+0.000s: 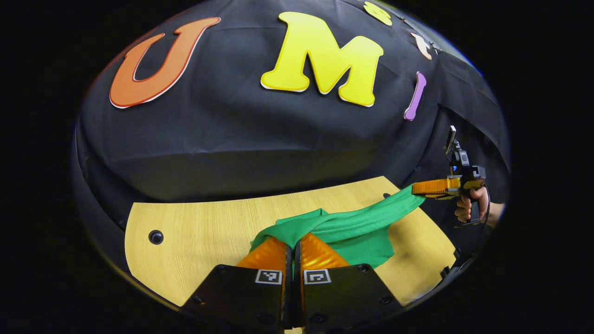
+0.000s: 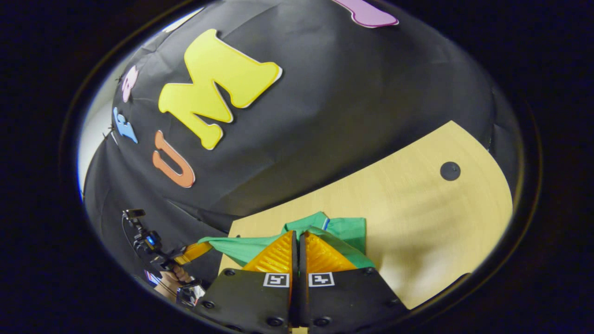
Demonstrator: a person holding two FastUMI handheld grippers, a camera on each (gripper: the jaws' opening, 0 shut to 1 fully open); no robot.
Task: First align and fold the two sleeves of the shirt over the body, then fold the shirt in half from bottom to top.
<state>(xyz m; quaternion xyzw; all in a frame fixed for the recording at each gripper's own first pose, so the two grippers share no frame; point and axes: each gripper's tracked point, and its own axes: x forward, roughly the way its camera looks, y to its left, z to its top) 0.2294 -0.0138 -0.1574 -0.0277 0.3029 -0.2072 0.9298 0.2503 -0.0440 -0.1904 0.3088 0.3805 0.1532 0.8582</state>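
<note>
Both my grippers pinched shut on green shirt (image 1: 352,227): left gripper (image 1: 293,241) and right gripper (image 2: 299,234) each clamp cloth above table (image 1: 199,232), shirt stretched between them.

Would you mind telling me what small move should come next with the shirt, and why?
Probably lower both grippers together to spread the green shirt flat on the wooden table. The left gripper and right gripper each pinch it, stretched in a band between them and bunched, so no sleeve lies ready to fold.
</note>
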